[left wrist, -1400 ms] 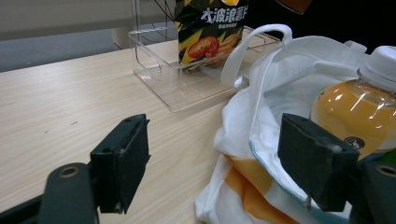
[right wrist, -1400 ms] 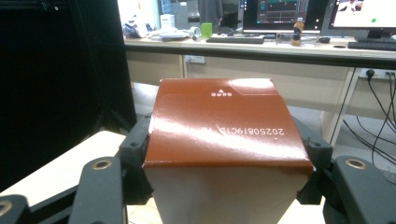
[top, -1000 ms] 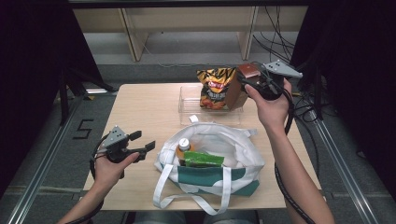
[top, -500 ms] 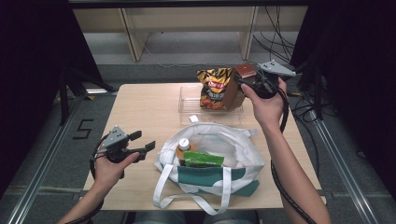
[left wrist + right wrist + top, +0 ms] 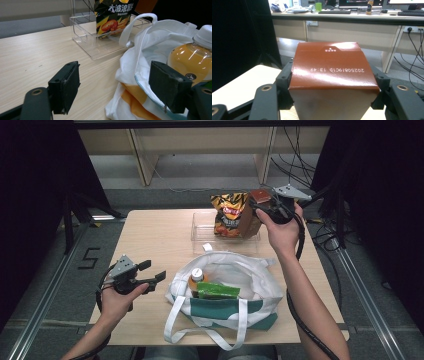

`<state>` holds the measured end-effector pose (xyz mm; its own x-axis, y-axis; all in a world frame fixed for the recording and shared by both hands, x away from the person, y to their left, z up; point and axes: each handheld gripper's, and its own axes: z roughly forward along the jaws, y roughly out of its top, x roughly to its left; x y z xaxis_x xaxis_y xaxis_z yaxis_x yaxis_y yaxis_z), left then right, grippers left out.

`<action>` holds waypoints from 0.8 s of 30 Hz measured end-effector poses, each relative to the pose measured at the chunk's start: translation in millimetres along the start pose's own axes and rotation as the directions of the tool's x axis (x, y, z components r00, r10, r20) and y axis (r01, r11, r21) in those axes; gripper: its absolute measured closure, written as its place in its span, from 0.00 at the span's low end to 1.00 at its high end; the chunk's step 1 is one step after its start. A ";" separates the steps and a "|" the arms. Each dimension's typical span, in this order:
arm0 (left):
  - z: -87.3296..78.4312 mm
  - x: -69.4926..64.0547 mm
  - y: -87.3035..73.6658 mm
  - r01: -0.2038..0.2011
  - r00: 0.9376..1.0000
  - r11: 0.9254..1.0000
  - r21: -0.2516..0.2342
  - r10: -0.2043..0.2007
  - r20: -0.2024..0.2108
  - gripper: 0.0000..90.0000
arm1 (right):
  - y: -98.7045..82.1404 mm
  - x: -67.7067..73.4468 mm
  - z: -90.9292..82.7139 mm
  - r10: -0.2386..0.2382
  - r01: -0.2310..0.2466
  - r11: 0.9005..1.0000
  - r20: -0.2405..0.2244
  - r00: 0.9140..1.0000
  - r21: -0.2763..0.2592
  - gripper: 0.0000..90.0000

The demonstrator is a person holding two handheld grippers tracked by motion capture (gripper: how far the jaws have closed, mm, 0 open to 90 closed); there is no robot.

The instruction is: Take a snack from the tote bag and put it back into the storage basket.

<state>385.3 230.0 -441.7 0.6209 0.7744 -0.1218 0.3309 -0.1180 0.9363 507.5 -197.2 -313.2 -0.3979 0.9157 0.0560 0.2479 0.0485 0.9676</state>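
A pale wooden desk [image 5: 150, 235] carries a clear tray [image 5: 200, 232] and a white tote bag [image 5: 250, 285]. At the upper right of the high view, the right gripper [image 5: 265, 206] clamps a brown carton [image 5: 260, 196] by its sides over the tray beside the chip bag [image 5: 230, 215], long axis upright, printed end facing the gripper's camera. At lower left, the left gripper [image 5: 152, 270] hangs wide open and empty.

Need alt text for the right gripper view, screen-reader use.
A brown carton sits clamped between the two black fingers of the right gripper, its glossy top flap facing the camera with a date code printed upside down. Behind it are a corner of the wooden table and a long desk with keyboards.
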 end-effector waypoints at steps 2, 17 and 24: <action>0.0 0.0 0.0 0.000 1.000 1.000 0.000 0.000 0.000 0.27 | -0.7 -0.8 1.4 0.000 0.000 1.000 0.004 1.000 -0.001 0.43; 0.7 0.3 -0.4 0.004 1.000 1.000 -0.005 -0.004 0.006 0.27 | -7.0 -9.4 9.8 0.005 -0.005 1.000 0.044 0.999 0.006 0.43; 0.7 0.3 -0.4 0.005 1.000 1.000 -0.005 -0.005 0.006 0.27 | -8.2 -10.6 11.4 0.004 -0.005 1.000 0.051 0.999 0.009 0.43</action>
<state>385.8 229.8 -442.4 0.6239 0.7709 -0.1284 0.3302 -0.1111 0.9374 519.7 -202.7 -324.5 -0.3509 0.9352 0.0475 0.2574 0.0476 0.9651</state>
